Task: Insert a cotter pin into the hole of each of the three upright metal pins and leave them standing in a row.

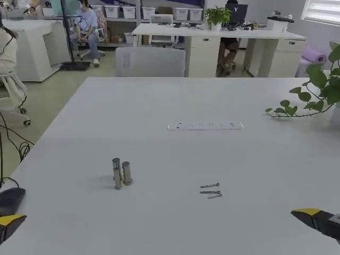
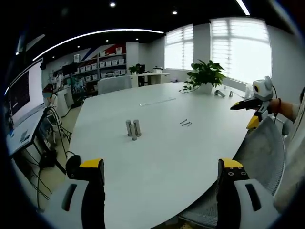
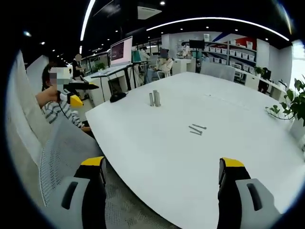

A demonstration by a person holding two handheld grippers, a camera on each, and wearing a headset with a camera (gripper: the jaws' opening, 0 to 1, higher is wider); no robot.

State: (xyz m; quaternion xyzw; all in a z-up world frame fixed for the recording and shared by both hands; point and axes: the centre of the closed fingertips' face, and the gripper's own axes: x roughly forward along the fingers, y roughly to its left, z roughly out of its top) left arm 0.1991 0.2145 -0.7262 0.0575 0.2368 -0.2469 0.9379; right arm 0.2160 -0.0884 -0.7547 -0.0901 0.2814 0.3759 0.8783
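Three upright metal pins (image 1: 120, 173) stand bunched together on the white table, left of centre; they also show in the left gripper view (image 2: 133, 129) and the right gripper view (image 3: 154, 98). Three small cotter pins (image 1: 211, 191) lie flat to their right, also seen as cotter pins (image 2: 186, 123) and cotter pins (image 3: 196, 129). My left gripper (image 2: 162, 171) hangs open at the table's near left edge, its yellow tip (image 1: 9, 223) at the lower left. My right gripper (image 3: 162, 171) is open off the near right edge, tip (image 1: 313, 217) at the lower right. Both hold nothing.
A white power strip (image 1: 205, 126) lies across the table beyond the pins. A potted plant (image 1: 319, 87) trails onto the far right edge. A grey chair (image 1: 150, 61) stands behind the table. A black object (image 1: 10, 199) sits at the left edge. Other desks and seated people are farther back.
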